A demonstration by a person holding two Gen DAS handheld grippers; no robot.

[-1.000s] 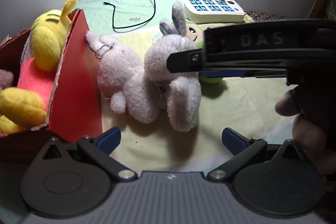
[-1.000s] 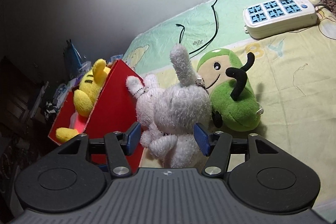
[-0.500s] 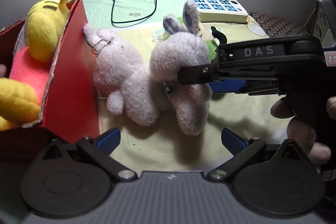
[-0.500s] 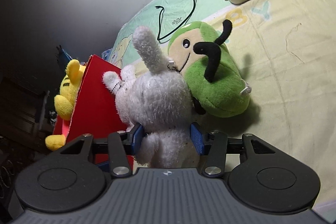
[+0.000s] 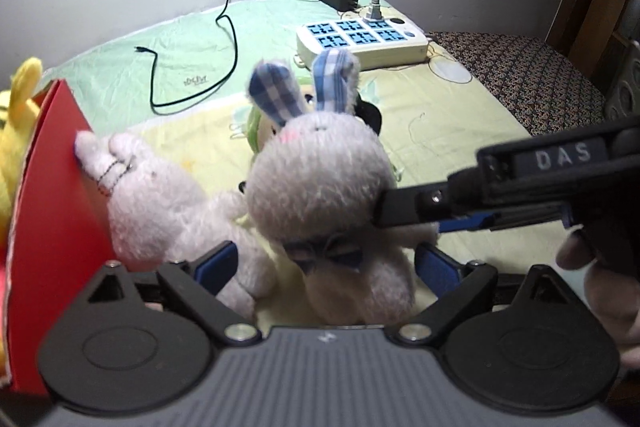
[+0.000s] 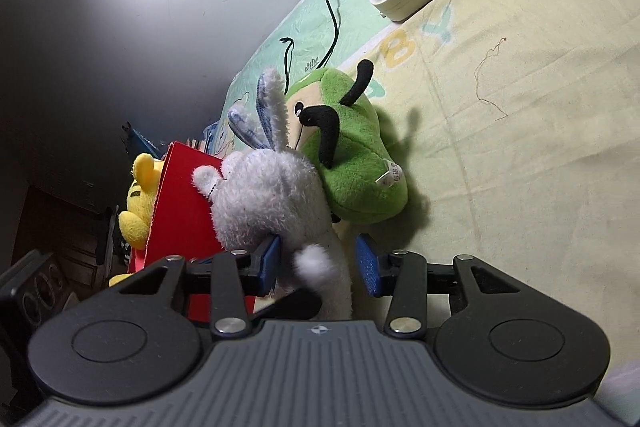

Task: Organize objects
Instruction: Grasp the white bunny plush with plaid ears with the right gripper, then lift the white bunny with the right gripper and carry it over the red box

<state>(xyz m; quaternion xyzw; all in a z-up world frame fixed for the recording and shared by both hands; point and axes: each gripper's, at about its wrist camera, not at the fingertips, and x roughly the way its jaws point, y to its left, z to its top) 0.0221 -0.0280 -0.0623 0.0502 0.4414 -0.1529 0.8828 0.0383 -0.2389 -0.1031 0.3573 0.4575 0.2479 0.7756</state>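
So the right gripper has its 2 blue pads pinching the body of the grey bunny plush, which sits upright on the bedsheet right beside the red box, while the left gripper is spread wide around the bunny's lower half, not squeezing it.

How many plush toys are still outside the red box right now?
3. The rabbit with checked ears is in the right gripper, a pale plush leans against the red box, and the green plush lies behind them. Others may be hidden.
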